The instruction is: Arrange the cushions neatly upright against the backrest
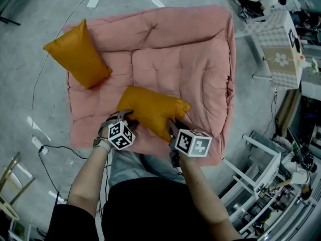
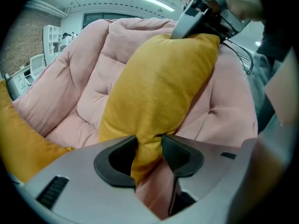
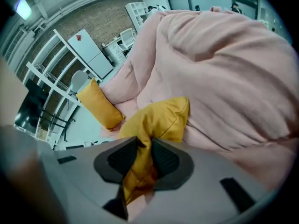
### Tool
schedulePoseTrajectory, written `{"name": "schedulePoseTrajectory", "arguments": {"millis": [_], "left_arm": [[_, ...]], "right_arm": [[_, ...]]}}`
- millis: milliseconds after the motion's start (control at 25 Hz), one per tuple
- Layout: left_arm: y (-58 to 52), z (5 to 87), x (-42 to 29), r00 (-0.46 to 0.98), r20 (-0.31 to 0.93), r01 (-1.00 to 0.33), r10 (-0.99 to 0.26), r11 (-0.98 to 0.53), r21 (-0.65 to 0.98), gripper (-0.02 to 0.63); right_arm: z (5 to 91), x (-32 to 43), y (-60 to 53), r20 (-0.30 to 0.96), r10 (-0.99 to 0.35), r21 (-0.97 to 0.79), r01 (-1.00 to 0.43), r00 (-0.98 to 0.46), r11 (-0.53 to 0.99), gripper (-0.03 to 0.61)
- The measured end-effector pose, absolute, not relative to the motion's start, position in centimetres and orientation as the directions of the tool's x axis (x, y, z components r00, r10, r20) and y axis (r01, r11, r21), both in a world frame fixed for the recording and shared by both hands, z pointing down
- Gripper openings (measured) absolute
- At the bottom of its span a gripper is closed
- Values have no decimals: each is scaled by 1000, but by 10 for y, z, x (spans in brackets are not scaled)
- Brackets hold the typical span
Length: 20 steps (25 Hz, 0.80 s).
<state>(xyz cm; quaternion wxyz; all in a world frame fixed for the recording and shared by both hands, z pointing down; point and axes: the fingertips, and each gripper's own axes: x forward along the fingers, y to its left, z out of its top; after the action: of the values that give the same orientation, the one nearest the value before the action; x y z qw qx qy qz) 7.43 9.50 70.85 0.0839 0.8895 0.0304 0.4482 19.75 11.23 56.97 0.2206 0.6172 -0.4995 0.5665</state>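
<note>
1. Your left gripper (image 2: pixel 148 149) is clenched on one corner of the yellow cushion (image 1: pixel 153 109), with the cloth bunched between its pads.
2. Your right gripper (image 3: pixel 145 154) is clamped on the opposite corner of the same cushion, the fabric squeezed between its jaws.
3. That cushion lies across the front of the seat of the pink sofa (image 1: pixel 180 59), held between your two grippers and well apart from the backrest (image 1: pixel 160 26).
4. The second cushion (image 1: pixel 77 54) sits at the sofa's left end, well apart from the first. It seems to lean there at a tilt, though from above that is hard to judge.
</note>
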Motion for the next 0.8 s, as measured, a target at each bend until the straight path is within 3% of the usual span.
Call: {"name": "schedulePoseTrajectory", "arguments": {"millis": [160, 280, 560, 800], "left_arm": [[93, 714, 78, 585, 800, -30, 133, -982, 185, 200], [92, 709, 74, 575, 807, -38, 134, -981, 191, 222], [103, 688, 57, 546, 825, -58, 147, -976, 212, 259], [76, 648, 30, 595, 804, -264, 0, -945, 195, 261]], "right_arm": [[573, 197, 109, 918, -377, -274, -887, -126, -371, 120], [559, 197, 107, 910, -390, -290, -892, -144, -347, 165], [510, 212, 103, 886, -459, -144, -978, -60, -149, 184], [472, 181, 44, 792, -567, -182, -975, -224, 132, 244]]}}
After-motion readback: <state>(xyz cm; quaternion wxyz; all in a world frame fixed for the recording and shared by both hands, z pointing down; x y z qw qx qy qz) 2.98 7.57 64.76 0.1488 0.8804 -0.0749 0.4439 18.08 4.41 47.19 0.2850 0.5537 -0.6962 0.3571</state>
